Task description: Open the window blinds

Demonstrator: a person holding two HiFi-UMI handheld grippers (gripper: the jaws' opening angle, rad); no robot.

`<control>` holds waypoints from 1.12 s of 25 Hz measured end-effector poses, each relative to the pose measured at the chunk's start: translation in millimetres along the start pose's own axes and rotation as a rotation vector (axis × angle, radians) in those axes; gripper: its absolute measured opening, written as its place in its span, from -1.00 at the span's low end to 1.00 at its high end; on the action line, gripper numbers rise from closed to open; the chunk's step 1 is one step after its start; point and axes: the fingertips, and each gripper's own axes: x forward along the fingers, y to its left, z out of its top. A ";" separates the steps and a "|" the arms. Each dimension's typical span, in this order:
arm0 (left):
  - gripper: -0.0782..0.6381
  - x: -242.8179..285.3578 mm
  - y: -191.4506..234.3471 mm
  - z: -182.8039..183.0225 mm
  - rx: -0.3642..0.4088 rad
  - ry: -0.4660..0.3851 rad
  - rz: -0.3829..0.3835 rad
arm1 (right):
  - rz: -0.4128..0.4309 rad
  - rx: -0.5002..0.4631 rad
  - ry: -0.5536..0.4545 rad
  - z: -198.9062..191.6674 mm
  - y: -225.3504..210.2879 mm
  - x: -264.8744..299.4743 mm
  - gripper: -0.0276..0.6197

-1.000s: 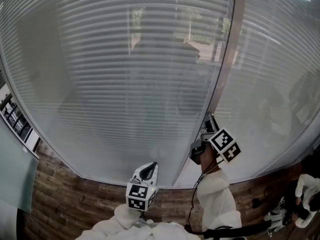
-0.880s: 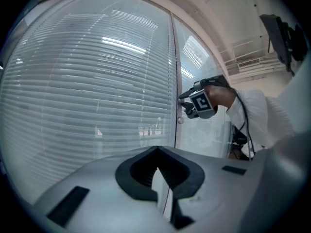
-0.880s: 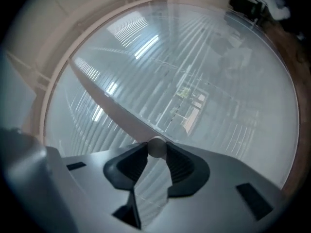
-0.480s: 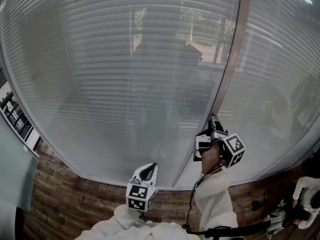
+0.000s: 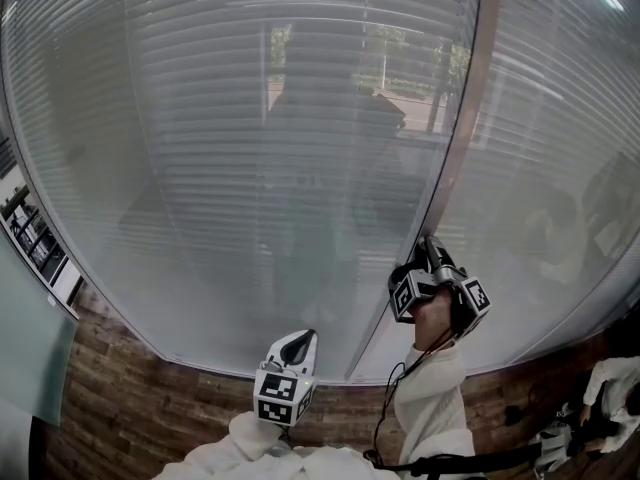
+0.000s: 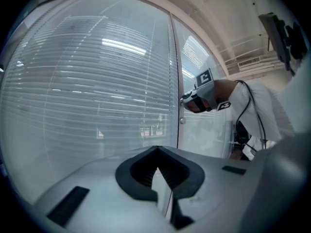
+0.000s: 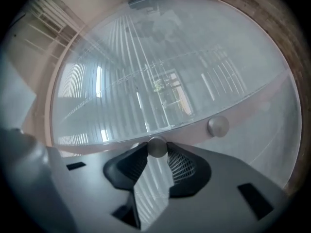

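- My right gripper [image 7: 156, 152] is closed on a small round metal knob [image 7: 156, 146]. Its ribbed pads press the knob from both sides.
- The knob sits on the frame post [image 5: 462, 138], the upright strip between two panes of glass.
- A second knob [image 7: 218, 126] of the same kind sits a little way along the post, untouched.
- The window blinds [image 5: 240, 148] hang behind the glass to the left of the post and fill most of the head view. The slats lie close together and look hazy grey. A patch of trees shows through them near the top middle.
- My left gripper [image 5: 298, 340] hangs low, near my body and well apart from the glass — jaws together, nothing between them.
- I judge the step in hand to be turning the knob to tilt the slats. The grip is made, but the blinds look only partly open.
- The next move calls for rolling my wrist about the knob's own axis. The pinch must stay firm, because smooth metal could slip. I should watch the slats to confirm the direction — and regrip if my wrist runs out of turn.
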 end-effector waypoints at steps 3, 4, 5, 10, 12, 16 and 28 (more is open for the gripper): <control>-0.78 1.9 -2.9 -3.4 -0.002 0.009 -0.012 | 0.006 -0.262 0.078 -7.0 8.4 -2.3 -0.43; -0.78 2.9 -5.4 -4.7 -0.003 0.013 -0.018 | 0.009 -0.382 0.111 -12.9 12.7 -5.4 -0.38; -0.78 4.2 -8.6 -6.3 -0.005 0.017 -0.027 | 0.016 -0.509 0.150 -20.6 17.6 -9.5 -0.34; -0.78 10.7 -29.7 -15.5 -0.013 0.034 -0.076 | -0.006 -1.330 0.282 -27.8 27.8 -33.1 -0.27; -0.78 12.3 -36.8 -18.8 -0.013 0.041 -0.096 | -0.027 -1.766 0.279 -24.4 36.4 -39.2 -0.27; -0.78 12.9 -40.9 -21.0 -0.018 0.044 -0.106 | -0.099 -2.610 0.362 -36.6 37.7 -36.4 -0.28; -0.78 6.3 -8.3 -21.6 -0.034 0.047 -0.029 | -0.264 -3.389 0.441 -31.3 3.3 -1.6 -0.49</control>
